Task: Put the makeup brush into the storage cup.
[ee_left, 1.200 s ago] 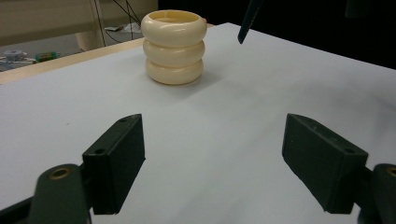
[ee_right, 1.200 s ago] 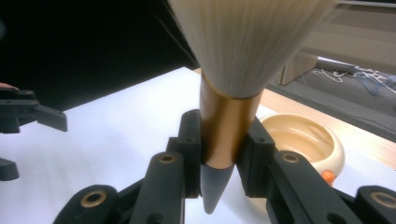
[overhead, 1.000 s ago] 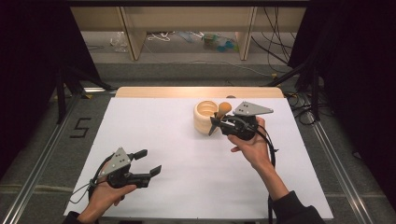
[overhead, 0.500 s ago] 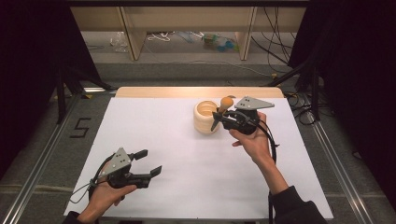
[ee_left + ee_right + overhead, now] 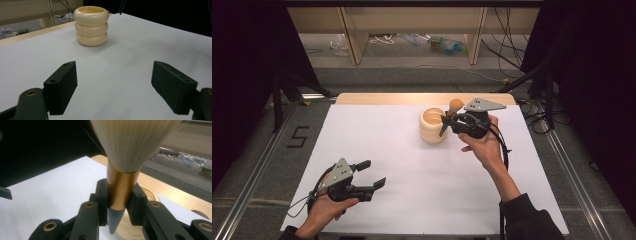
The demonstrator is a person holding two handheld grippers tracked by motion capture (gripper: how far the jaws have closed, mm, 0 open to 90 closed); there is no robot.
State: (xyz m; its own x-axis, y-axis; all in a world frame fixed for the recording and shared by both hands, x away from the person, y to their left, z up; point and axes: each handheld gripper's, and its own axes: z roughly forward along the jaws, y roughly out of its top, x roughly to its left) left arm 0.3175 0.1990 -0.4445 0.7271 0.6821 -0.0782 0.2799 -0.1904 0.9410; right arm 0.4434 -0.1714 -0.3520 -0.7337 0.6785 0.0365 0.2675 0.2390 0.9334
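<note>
At the left of the high view, the left gripper (image 5: 373,173) is resting low over the white table cover (image 5: 412,200), near the person's edge, with its jaws spread wide and nothing between them. Its own view is looking across the bare sheet toward the cream ribbed holder (image 5: 91,25), which is standing upright and well apart from it, toward the far side of the table.

Moving right, the holder (image 5: 434,126) is sitting on the sheet just beside the right gripper (image 5: 449,120), which the person's hand is holding raised at the holder's right rim. That gripper's jaws are pinching a makeup brush (image 5: 122,185) by its copper ferrule, with the pale bristles fanning upward and the grey pointed handle tip aiming down toward the holder's open mouth below.

The step in hand looks like carrying the brush over the holder to stand it inside, handle first. The next move probably calls for centring the tip above the opening, lowering it straight so it is not catching the rim, then spreading the jaws only once the handle is seated.
</note>
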